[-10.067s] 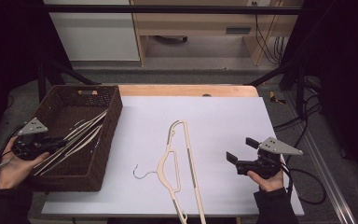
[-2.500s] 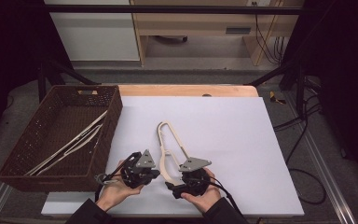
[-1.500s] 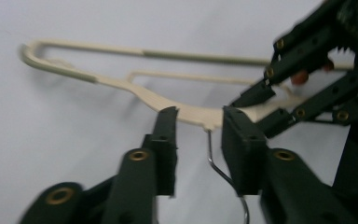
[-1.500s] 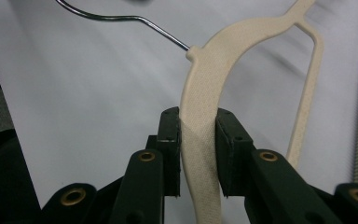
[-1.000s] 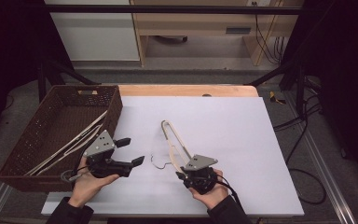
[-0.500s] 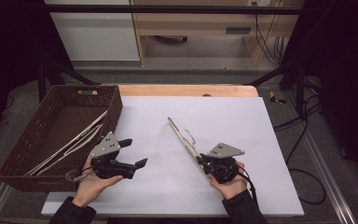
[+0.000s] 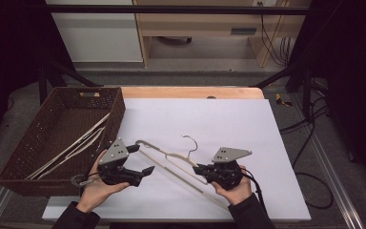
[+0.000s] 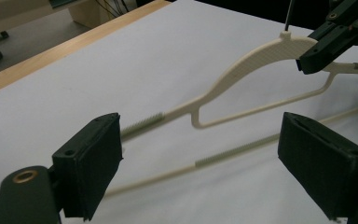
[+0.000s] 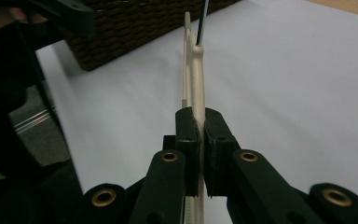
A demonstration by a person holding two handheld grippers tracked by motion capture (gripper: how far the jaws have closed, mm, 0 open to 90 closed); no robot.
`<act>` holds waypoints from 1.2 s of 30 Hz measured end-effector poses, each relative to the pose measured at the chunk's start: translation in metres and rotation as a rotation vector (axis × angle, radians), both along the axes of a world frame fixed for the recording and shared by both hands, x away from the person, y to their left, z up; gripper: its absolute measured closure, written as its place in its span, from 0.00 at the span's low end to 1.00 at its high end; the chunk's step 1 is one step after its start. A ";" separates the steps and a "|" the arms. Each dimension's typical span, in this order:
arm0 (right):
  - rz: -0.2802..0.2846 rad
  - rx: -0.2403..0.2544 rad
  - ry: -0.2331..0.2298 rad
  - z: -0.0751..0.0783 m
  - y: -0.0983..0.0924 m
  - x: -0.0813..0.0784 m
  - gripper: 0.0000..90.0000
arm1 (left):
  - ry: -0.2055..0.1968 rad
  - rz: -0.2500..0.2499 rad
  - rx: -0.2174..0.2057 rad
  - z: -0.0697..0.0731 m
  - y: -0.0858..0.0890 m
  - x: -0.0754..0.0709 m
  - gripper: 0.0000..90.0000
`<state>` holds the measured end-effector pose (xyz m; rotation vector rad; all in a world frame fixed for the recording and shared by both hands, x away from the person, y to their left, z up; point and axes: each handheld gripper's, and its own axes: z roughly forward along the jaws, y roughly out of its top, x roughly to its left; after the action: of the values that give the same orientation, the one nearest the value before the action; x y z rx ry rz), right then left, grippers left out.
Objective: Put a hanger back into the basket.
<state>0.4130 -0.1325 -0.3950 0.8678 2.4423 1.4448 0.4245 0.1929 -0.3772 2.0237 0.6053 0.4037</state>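
To your left stands a brown wicker basket on the white table, holding cream hangers.

- The high view looks forward and down from above the person's side, taking in the whole white desk, the wicker basket at its left and both hands at the bottom edge.
- The left gripper view sits low and close, looking between its own tongs across the desk.
- The right gripper view looks along its tongs toward the basket.
- All three share the cream hanger.
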 end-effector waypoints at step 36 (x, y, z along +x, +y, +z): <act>0.071 -0.003 -0.073 -0.004 0.024 -0.007 0.61 | 0.112 -0.246 0.162 -0.015 -0.042 -0.021 0.94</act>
<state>0.4062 -0.1083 -0.3985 0.7213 2.4443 1.4697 0.4038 0.1505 -0.3922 2.2561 0.3935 0.1981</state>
